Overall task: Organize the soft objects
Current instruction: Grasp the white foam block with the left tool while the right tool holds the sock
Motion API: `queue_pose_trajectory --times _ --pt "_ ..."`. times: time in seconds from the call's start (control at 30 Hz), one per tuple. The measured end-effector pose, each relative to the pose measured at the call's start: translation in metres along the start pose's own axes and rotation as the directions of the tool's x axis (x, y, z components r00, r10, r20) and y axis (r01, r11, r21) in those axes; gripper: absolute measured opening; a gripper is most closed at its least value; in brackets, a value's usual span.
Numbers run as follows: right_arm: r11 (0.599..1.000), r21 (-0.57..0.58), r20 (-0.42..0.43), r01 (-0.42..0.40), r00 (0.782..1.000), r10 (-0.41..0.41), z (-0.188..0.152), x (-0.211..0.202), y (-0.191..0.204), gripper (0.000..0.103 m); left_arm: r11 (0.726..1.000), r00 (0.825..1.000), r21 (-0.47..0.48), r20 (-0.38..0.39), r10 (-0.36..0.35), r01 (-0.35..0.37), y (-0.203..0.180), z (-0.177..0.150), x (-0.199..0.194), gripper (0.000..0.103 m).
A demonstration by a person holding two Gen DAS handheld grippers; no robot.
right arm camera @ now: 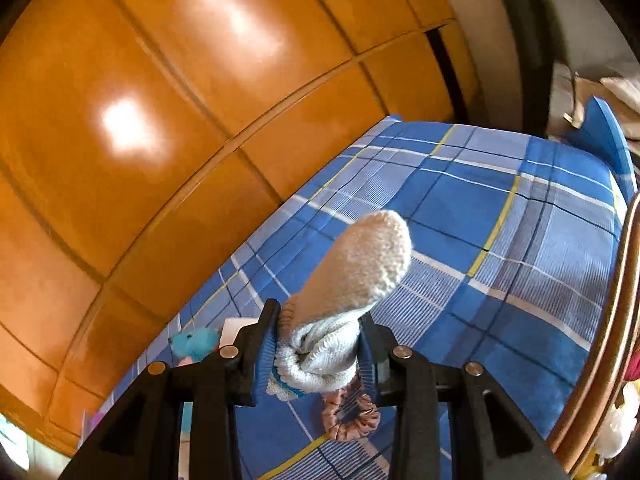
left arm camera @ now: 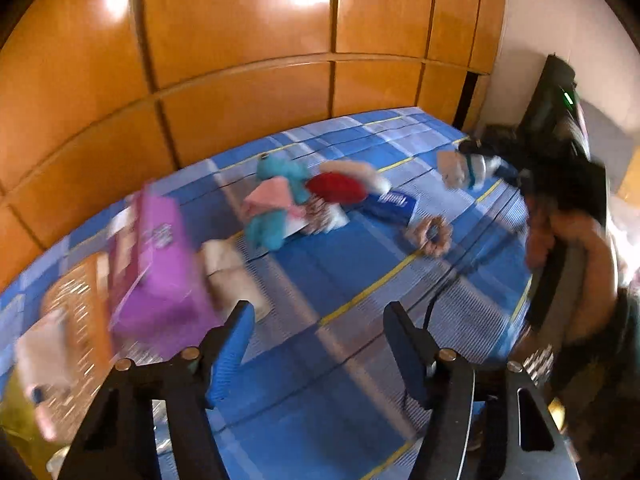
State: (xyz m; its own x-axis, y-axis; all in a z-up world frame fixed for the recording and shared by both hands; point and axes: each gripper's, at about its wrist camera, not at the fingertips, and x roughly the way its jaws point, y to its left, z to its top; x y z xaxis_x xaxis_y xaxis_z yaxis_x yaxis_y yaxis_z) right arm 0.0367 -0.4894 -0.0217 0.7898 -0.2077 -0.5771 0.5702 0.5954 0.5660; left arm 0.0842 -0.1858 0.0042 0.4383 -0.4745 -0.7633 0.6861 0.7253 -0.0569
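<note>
Bed [right arm camera: 500, 240], blue plaid cover, carrying everything.

Containers: purple box [left arm camera: 160, 264] at 9 o'clock in left wrist view, lying tilted, blurred; contents not readable. Orange patterned item [left arm camera: 76, 320] just beside it toward 8 o'clock, also blurred; unclear whether container.

Right claw [right arm camera: 320, 344]: narrowly parted, clamped on a knitted sock [right arm camera: 352, 276], pale beige toe sticking up toward 12 o'clock, bunched cuff pinched between the blue pads [right arm camera: 266, 354]. Sock off the cover, held over the bed's middle. Pink scrunchie [right arm camera: 354, 416] on the cover below the claw at 6 o'clock. Teal plush toy [right arm camera: 198, 344] at 8 o'clock.

Left claw [left arm camera: 320, 320]: about half open, nothing between the pads, only bed cover visible in the gap.

Loose pile at 12 o'clock of left claw: teal plush toy [left arm camera: 280, 200], red soft item [left arm camera: 336, 188], blue packet [left arm camera: 394, 204], pink scrunchie [left arm camera: 430, 234] toward 1 o'clock. Right claw with sock [left arm camera: 468, 168] at 2 o'clock.

Edges: wooden wardrobe panels [right arm camera: 160, 120] tight against the bed's far side, 9 to 12 o'clock. Wooden bed frame [right arm camera: 608, 320] at 3 o'clock. Broad bare cover between 12 and 3 o'clock in right wrist view.
</note>
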Motion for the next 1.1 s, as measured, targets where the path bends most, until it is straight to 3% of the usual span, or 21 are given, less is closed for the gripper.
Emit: queue_pose_trajectory --times 0.33,0.43,0.57,0.63,0.8,0.83,0.87,1.1 --pt "0.995 0.057 -0.037 -0.087 0.995 0.089 0.0 0.005 -0.011 0.036 0.989 0.992 -0.102 -0.052 -0.113 0.108 -0.024 0.088 0.068 0.054" --pt "0.993 0.06 -0.052 -0.106 0.993 0.109 -0.001 0.006 -0.01 0.036 0.984 0.989 -0.131 -0.062 -0.132 0.123 -0.027 0.109 0.09 0.049" --pt "0.988 0.073 -0.07 -0.138 0.987 0.143 -0.002 0.007 -0.011 0.036 0.974 0.984 -0.193 -0.113 -0.141 0.118 -0.027 0.13 0.128 0.051" --pt "0.984 0.095 -0.072 -0.152 0.985 0.159 -0.002 0.006 -0.014 0.036 0.972 0.981 -0.209 -0.138 -0.135 0.104 -0.026 0.136 0.145 0.055" --pt "0.977 0.122 -0.078 -0.174 0.98 0.184 -0.001 0.01 -0.018 0.036 0.973 0.97 -0.22 -0.213 -0.119 0.071 -0.029 0.143 0.186 0.053" --pt "0.976 0.127 -0.077 -0.176 0.979 0.187 -0.001 0.01 -0.018 0.036 0.978 0.968 -0.199 -0.226 -0.113 0.068 -0.033 0.144 0.193 0.046" --pt "0.975 0.134 -0.077 -0.178 0.979 0.189 -0.002 0.01 -0.019 0.036 0.981 0.967 -0.186 -0.231 -0.104 0.061 -0.035 0.143 0.197 0.031" --pt "0.973 0.14 -0.087 -0.185 0.976 0.198 -0.002 0.011 -0.02 0.036 0.988 0.977 -0.099 -0.163 -0.137 0.122 -0.041 0.115 0.17 0.027"
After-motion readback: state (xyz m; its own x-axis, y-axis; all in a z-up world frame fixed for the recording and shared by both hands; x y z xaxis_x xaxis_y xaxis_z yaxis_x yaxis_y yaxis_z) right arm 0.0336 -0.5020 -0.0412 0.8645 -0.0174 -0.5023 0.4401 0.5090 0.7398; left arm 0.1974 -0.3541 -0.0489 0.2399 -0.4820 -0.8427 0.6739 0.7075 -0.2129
